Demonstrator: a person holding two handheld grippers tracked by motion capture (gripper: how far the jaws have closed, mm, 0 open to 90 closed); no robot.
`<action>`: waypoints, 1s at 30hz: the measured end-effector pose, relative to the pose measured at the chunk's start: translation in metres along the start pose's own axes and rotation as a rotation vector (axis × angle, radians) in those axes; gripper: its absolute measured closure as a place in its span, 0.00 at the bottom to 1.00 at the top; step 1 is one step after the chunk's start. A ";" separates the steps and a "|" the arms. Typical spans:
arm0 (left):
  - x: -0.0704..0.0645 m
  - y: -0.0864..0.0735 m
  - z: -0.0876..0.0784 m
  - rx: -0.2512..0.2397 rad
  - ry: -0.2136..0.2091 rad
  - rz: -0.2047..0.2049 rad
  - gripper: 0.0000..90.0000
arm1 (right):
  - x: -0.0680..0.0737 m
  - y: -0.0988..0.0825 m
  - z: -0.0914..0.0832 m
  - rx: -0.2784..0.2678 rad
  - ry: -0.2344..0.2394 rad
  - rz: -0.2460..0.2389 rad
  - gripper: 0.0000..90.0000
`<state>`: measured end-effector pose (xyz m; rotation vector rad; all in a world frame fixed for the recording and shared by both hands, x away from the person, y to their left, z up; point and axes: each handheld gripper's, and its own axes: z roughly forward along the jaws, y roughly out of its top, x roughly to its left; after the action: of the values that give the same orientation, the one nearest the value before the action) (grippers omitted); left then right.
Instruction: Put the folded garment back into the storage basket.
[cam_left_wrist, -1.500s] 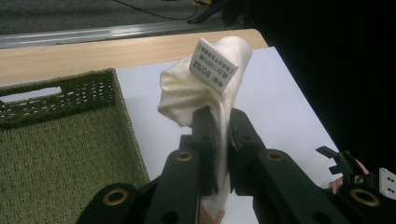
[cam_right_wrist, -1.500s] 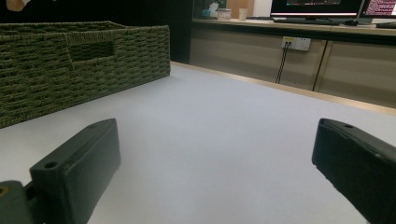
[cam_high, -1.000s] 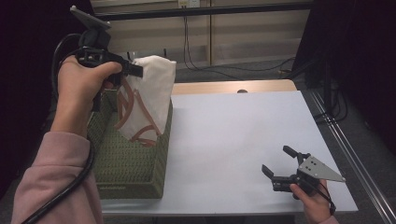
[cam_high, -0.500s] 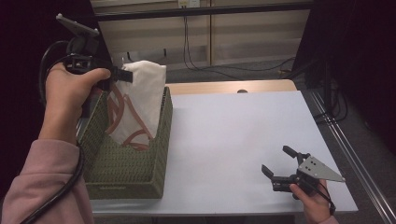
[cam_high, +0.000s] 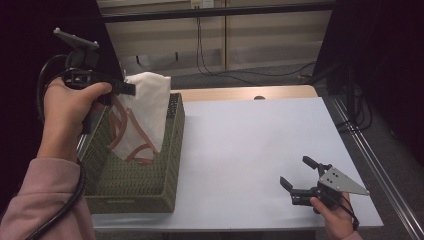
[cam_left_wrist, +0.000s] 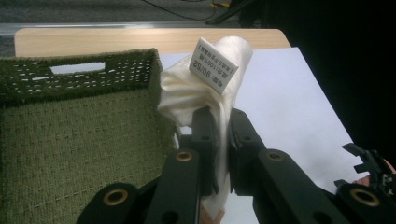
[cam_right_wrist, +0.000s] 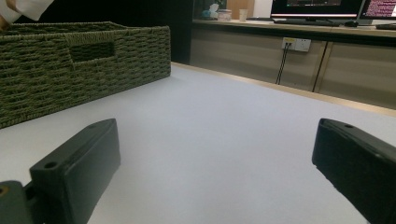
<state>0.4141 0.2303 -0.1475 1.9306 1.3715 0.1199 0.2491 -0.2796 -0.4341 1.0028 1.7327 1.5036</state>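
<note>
Counter: big white top, centre and right of the high view, bare apart from the basket and the right gripper.

Basket: green woven, left side of the frame, sitting on the counter's left part. Its inside looks empty in the left gripper view, as far as it shows, w/ handle slot at upper left there.

Cloth: cream garment w/ reddish-brown curved pattern, upper left of the high view. It hangs from the left gripper, its lower part down inside the basket against the right wall, its top well above the rim. A small white size label sticks up at top centre of the left gripper view.

Left gripper: held high at upper left, fingers clamped on a fold of the cloth near its top edge.

Right gripper: lower right of the frame, low on or just over the counter, well apart from the basket. Fingers spread wide, nothing btwn them.

Progress, judging by how things lie: the cloth is gripped and partly raised, approx. halfway out, the lower part not yet clear of the rim. Left to do: get it fully clear, then likely bring it over the bare counter, where the waiting right gripper could take a second corner. Can't tell more than that.
</note>
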 end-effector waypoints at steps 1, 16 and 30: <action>0.002 -0.001 0.000 0.011 0.004 0.008 0.93 | 0.000 0.000 0.000 0.002 -0.001 0.003 0.01; 0.016 -0.016 0.007 -0.011 0.024 -0.031 0.93 | -0.002 -0.001 -0.001 0.013 0.009 -0.032 0.01; 0.024 -0.027 0.018 -0.009 0.034 -0.030 0.93 | -0.001 -0.001 0.000 0.010 0.014 -0.030 0.01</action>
<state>0.4120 0.2449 -0.1847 1.9077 1.4199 0.1447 0.2496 -0.2810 -0.4348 0.9693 1.7594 1.4878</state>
